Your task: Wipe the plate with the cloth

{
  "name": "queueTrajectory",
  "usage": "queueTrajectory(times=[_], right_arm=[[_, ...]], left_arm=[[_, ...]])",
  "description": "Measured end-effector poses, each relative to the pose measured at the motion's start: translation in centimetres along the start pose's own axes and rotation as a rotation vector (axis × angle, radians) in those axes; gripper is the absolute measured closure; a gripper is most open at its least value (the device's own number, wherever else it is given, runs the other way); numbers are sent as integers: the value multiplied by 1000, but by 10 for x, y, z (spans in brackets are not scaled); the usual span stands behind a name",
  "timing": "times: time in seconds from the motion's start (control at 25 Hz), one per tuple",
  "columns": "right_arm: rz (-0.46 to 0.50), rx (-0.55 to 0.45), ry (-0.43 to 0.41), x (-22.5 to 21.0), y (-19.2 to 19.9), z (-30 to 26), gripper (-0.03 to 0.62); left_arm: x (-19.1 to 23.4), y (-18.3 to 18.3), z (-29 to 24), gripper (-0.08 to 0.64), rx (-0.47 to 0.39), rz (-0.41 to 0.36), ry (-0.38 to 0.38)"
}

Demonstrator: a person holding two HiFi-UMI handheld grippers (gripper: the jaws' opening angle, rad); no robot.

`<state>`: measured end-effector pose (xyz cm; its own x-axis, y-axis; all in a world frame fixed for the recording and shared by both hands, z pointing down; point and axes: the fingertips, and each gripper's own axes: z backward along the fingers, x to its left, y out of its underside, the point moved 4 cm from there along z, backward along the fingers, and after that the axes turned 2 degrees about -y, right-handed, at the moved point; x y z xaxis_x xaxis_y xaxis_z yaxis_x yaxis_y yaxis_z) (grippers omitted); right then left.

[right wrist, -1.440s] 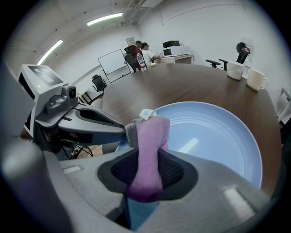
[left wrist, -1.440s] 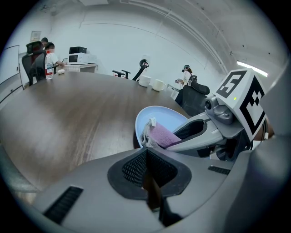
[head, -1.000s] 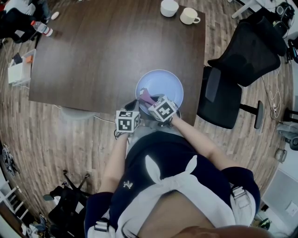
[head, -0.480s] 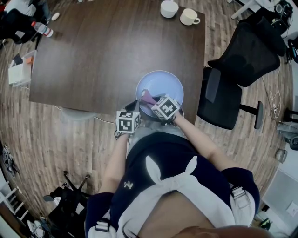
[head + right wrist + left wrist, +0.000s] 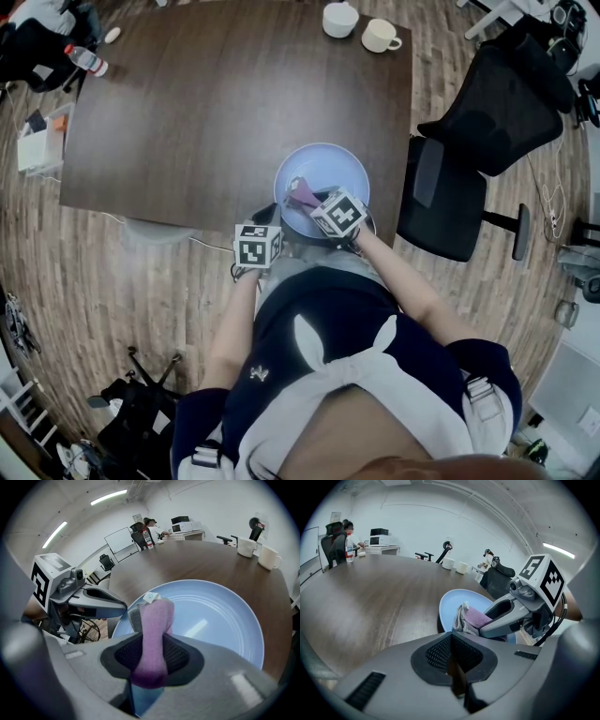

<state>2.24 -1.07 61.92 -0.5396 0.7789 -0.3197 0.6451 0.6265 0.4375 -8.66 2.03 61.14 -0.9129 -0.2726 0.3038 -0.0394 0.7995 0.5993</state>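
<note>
A light blue plate (image 5: 334, 167) (image 5: 452, 603) (image 5: 220, 616) lies near the front edge of the dark wooden table (image 5: 225, 103). My right gripper (image 5: 314, 201) (image 5: 152, 667) is shut on a purple cloth (image 5: 302, 195) (image 5: 477, 617) (image 5: 154, 625) with a grey part and a white tag. The cloth's free end rests on the plate's near-left area. My left gripper (image 5: 272, 217) (image 5: 454, 679) is shut at the plate's near-left rim, and its fingers (image 5: 105, 604) reach that rim in the right gripper view. The rim itself is mostly hidden between the jaws.
Two pale cups (image 5: 340, 16) (image 5: 380, 33) stand at the table's far edge. A water bottle (image 5: 84, 58) lies at the far left corner. A black office chair (image 5: 450, 192) stands close on the right. People sit at a far desk (image 5: 347, 534).
My right gripper and the cloth have shifted slightly to the right across the plate. The left gripper and the plate have stayed put.
</note>
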Motion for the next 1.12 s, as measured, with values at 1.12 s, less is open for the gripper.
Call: queueTrajectory(times=[1.12], right_arm=[[-88, -37, 117, -54, 9, 23, 466]], left_arm=[[-1, 0, -2, 554, 2, -2, -3]])
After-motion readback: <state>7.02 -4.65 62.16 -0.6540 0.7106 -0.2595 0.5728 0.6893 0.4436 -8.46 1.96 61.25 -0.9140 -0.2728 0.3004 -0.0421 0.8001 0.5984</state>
